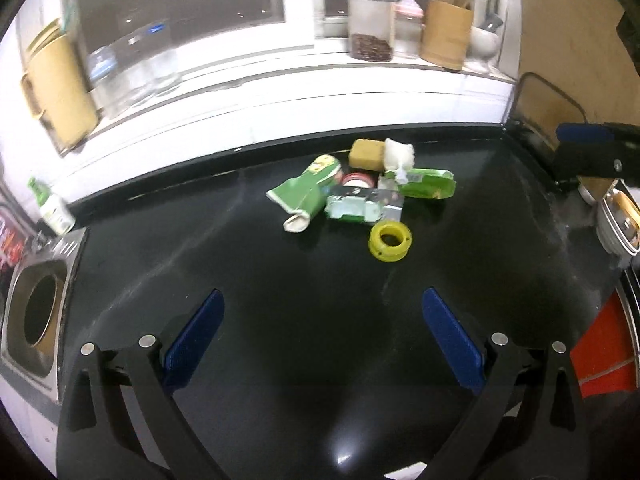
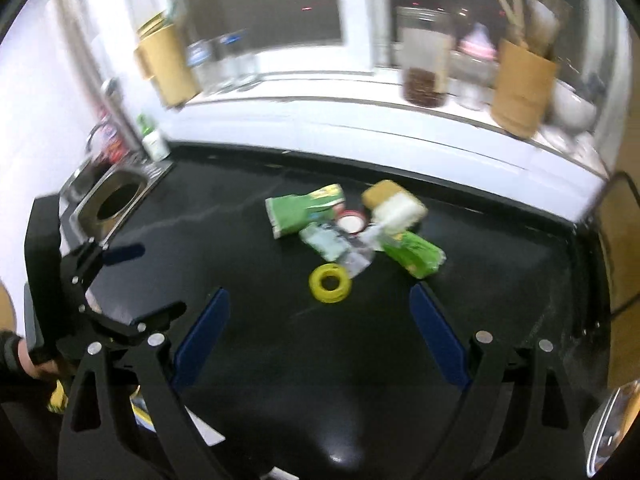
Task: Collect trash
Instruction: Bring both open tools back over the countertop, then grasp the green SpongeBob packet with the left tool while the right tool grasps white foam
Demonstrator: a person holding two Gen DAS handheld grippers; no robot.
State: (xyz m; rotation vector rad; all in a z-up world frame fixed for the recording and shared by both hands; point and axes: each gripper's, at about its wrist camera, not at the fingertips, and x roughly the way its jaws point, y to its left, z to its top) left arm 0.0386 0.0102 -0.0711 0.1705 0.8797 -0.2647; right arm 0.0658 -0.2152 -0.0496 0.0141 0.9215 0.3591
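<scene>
1. Across both wrist views spreads a black countertop [image 1: 280,360], with a white window ledge [image 1: 240,92] running along its far edge at twelve o'clock.
2. At nine o'clock in the left wrist view, a steel panel with a round hole [image 1: 40,314] is set into the counter's left end.
3. Left gripper [image 1: 322,338]: blue pads spread wide and released, nothing between them, above bare counter.
4. Right gripper [image 2: 318,334]: likewise released and empty.
5. The trash pile [image 1: 360,196] lies toward twelve o'clock of both grippers, well apart from the fingertips: a crushed green carton [image 1: 306,194], a green wrapper [image 1: 430,184], a tan sponge [image 1: 366,154], crumpled white tissue [image 1: 398,154].
6. A yellow tape ring [image 1: 389,240] sits nearest, just beside the pile at its six o'clock.
</scene>
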